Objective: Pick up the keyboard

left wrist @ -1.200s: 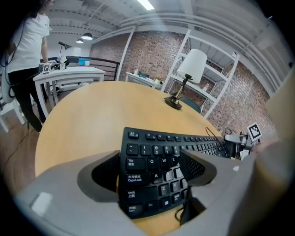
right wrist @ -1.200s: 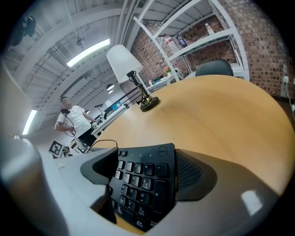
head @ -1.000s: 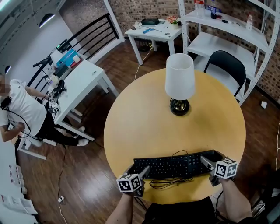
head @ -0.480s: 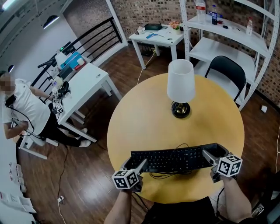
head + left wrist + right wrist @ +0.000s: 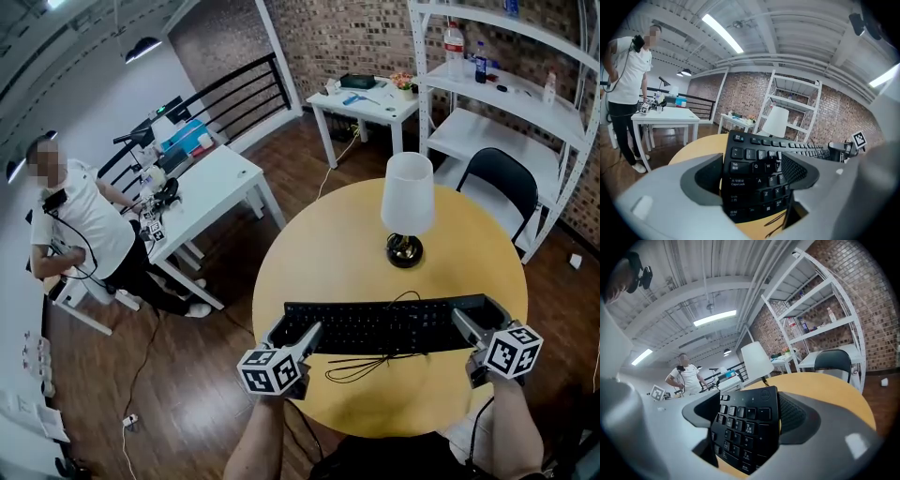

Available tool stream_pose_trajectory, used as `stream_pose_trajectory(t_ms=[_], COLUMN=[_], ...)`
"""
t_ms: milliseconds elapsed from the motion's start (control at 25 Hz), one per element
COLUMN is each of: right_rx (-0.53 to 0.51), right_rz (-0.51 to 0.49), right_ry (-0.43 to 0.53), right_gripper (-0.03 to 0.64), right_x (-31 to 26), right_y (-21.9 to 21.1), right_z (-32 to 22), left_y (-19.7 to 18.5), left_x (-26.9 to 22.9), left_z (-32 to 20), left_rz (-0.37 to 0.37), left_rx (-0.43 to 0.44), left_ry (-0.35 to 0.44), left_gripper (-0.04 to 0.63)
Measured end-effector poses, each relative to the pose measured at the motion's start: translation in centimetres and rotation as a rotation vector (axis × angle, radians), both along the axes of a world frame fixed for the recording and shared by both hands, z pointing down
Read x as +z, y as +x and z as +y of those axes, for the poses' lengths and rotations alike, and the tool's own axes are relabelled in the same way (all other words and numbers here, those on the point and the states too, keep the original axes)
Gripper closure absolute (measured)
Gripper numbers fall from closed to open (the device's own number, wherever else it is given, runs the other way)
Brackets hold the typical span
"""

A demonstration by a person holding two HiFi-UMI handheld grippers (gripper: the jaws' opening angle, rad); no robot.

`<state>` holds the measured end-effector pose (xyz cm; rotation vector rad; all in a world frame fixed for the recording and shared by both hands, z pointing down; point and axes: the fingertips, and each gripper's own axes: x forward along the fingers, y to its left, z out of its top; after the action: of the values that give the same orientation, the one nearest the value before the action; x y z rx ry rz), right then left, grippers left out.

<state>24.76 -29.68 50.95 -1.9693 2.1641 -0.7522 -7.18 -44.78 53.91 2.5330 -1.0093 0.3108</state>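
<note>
Head view — lamp (image 5: 409, 193) beyond keyboard (image 5: 384, 325)

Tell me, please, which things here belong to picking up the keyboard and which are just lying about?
Part of the job:
keyboard; its cable; left gripper and right gripper, fingers closed on the keyboard's two ends.

Just lying about:
lamp; black chair; bottle on the shelves; cluttered white desk.

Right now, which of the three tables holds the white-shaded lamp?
The round yellow wooden table; the long white desk and small white table are rectangular, farther away.
</note>
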Motion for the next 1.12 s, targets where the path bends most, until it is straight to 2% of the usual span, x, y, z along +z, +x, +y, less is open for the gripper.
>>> stream_pose_trajectory(t_ms=[240, 680, 1120], right_rx=[-0.002, 0.000, -0.026], right_rz=[0.036, 0.084, 0.128], right_ry=[0.070, 0.164, 0.194], right_gripper=[0.235, 0.229, 0.230], right_x=[-5.0, -11.0, -14.5], right_y=[-0.6, -1.8, -1.9], right_z=[1.2, 2.1, 2.6], left_y=[-0.5, -1.4, -1.7], left_x=[-4.8, -11.3, -14.7], left_z=[0.9, 1.4, 2.4], left_rz=[0.022, 0.057, 0.081], left_rx=[-0.007, -0.008, -0.032], left_ry=[0.076, 0.156, 0.200], left_gripper=[0.210, 0.209, 0.209])
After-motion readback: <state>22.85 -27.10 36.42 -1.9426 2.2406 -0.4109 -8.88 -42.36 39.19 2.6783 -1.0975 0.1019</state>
